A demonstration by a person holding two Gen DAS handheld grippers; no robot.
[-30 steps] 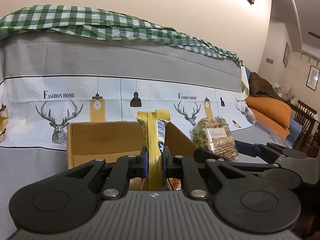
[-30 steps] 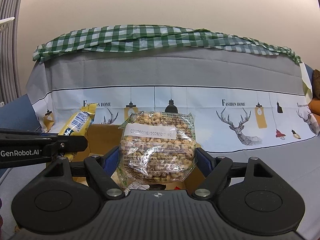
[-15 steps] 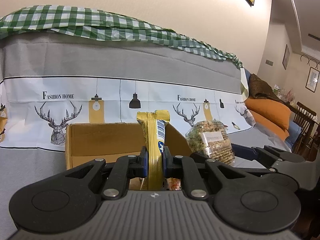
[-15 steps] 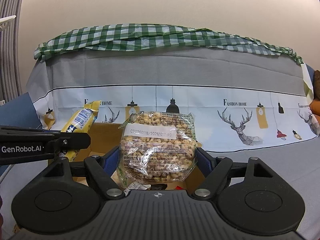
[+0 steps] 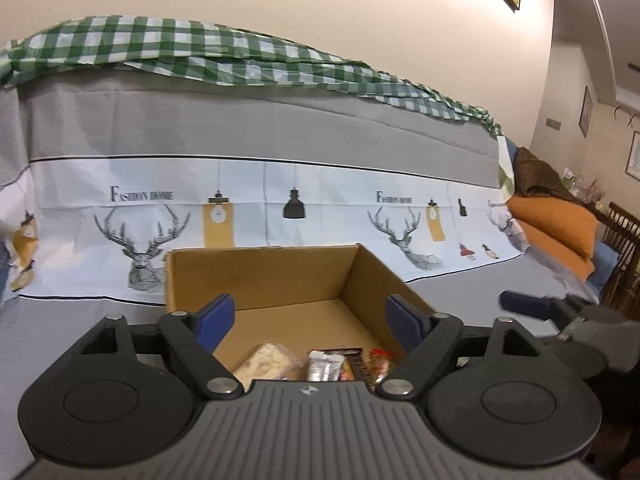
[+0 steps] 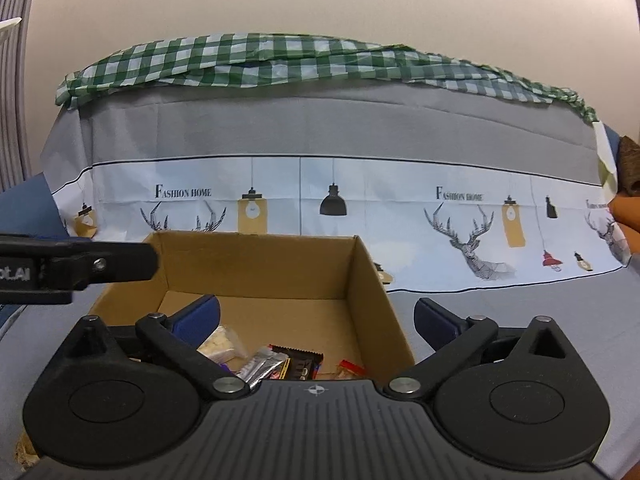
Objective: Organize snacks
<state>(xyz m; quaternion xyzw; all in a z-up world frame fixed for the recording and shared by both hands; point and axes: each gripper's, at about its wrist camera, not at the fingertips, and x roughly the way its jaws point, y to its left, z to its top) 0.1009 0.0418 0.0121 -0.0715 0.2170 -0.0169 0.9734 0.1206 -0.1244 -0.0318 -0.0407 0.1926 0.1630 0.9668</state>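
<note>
Left gripper (image 5: 308, 318): the fingers (image 5: 214, 316) are seen spread wide and opening further, with nothing between them; it is held over the near part of the cardboard box (image 5: 260, 272).
Right gripper (image 6: 316, 322): the fingers (image 6: 198, 316) are seen spread wide and opening further, with nothing pinched; the left finger is held over the box, the right finger outside its right wall.
Cardboard box: it is set open-topped on a grey cloth-covered surface (image 6: 500, 300), in front of a backrest draped with a deer-and-lamp print cloth (image 6: 360, 200).
Snacks: a pale packet (image 5: 266, 362), a silver wrapper (image 5: 324, 364) and a red-ended wrapper (image 5: 380, 358) are seen lying on the box floor near its front edge; a dark bar wrapper (image 6: 298, 362) is seen beside the silver one in the right wrist view.
Checked cloth (image 5: 200, 52): it is laid along the top of the backrest.
Orange cushions (image 5: 556, 224): they are stacked at the far right.
</note>
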